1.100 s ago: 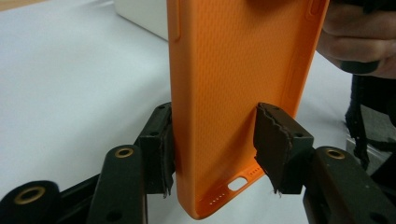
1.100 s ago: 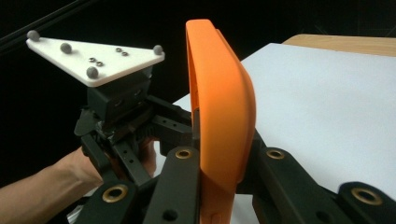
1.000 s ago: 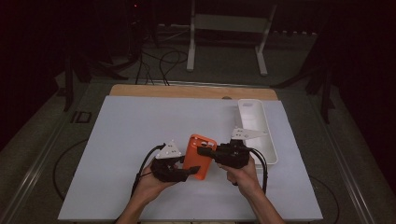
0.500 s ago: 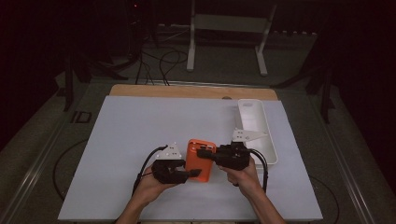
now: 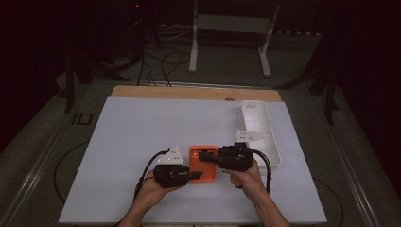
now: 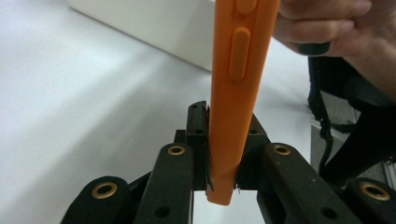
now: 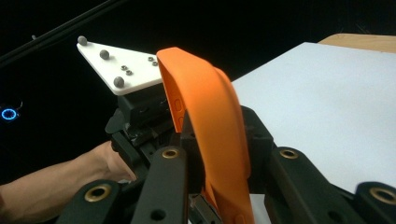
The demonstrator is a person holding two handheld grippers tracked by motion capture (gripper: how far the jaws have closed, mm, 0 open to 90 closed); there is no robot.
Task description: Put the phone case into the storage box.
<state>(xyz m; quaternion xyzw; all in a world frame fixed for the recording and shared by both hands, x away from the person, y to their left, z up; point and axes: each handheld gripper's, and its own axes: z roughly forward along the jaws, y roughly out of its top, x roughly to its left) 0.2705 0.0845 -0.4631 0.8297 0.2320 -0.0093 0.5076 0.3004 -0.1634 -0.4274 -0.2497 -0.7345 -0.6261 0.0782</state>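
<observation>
Orange phone case [image 5: 204,163]: we clamp our left tool [image 5: 193,177] and right tool [image 5: 206,156] on opposite edges, steadying it above the counter [image 5: 142,127].

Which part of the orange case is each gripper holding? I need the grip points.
Left gripper clamps the orange phone case at one end's edge; right gripper clamps the opposite edge.

This is looking like a lab or a test room, not a home. A big white mat [image 5: 142,142] is covering a wooden table [image 5: 189,92] in the middle. Black cables [image 5: 165,61] are lying all over the grey floor behind it. A white metal stand [image 5: 231,38] is standing back there. Everything around is staying dark.
</observation>
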